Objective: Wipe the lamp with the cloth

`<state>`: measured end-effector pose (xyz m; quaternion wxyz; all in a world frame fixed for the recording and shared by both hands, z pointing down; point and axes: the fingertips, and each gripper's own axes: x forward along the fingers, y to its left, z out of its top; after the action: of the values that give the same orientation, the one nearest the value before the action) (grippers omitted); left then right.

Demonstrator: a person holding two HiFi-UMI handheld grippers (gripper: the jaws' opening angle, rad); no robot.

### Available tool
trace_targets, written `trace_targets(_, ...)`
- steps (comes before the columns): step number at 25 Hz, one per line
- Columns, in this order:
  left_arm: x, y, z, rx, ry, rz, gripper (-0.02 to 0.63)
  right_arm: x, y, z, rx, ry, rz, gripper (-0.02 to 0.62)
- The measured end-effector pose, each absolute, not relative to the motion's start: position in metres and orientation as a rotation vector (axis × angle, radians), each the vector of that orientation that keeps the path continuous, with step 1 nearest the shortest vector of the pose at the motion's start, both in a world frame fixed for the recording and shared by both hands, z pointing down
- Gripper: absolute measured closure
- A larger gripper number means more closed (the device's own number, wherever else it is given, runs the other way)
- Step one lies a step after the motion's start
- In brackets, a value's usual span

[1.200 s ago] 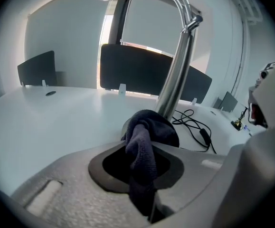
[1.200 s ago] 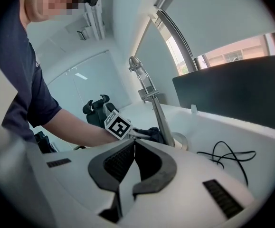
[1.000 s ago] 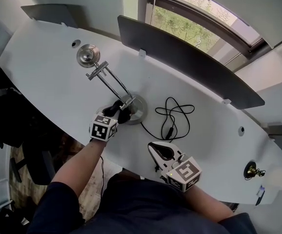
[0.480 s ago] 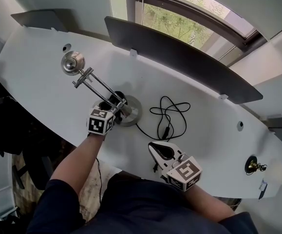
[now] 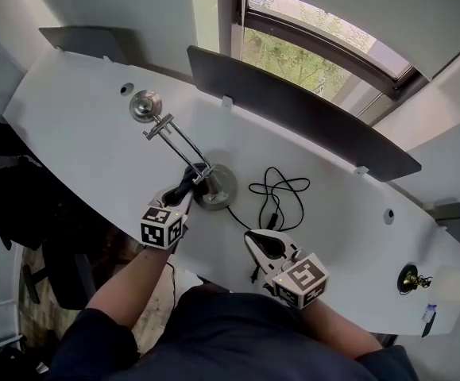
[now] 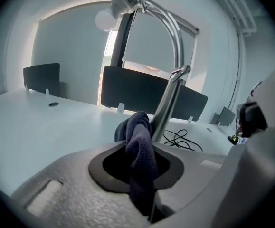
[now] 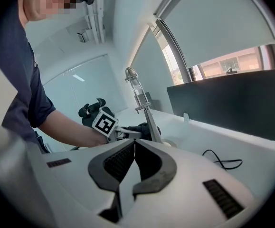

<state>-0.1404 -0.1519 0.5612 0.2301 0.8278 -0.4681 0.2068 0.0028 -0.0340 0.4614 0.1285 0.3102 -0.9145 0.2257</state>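
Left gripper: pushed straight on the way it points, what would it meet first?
Most likely the lamp, at its lower arm, which stands just beyond the cloth that the left gripper holds.

Soft daylight from the window (image 5: pixel 309 50) lights the white surface (image 5: pixel 79 125) evenly with faint shadows, while both gripper views bend strongly at their dark round edges and blur close up.

There is one desk (image 5: pixel 79 125), one lamp (image 5: pixel 223 181), one cloth (image 5: pixel 190 179) and one black cable (image 5: pixel 277 193). Two tools show, the left tool (image 5: pixel 187 186) and the right tool (image 5: pixel 263 244). Two dark panels (image 5: pixel 293 105) stand behind.
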Motion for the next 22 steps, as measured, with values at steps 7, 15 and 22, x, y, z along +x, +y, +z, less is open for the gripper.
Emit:
trace_targets(7, -0.136, -0.08, 0.518, 2.352, -1.247, 0.506, 0.542, -0.012, -0.028, 0.437, 0.871, -2.71, 0.567, 0.584)
trace_targets(15, -0.095, -0.016, 0.45, 2.496, -1.082, 0.381, 0.543, -0.019, -0.023, 0.404, 0.874, -2.746, 0.468, 0.584)
trace_targets(22, -0.071, 0.004, 0.413, 2.524, -0.999, 0.269, 0.541, -0.016, -0.01, 0.389, 0.891, -2.75, 0.384, 0.584)
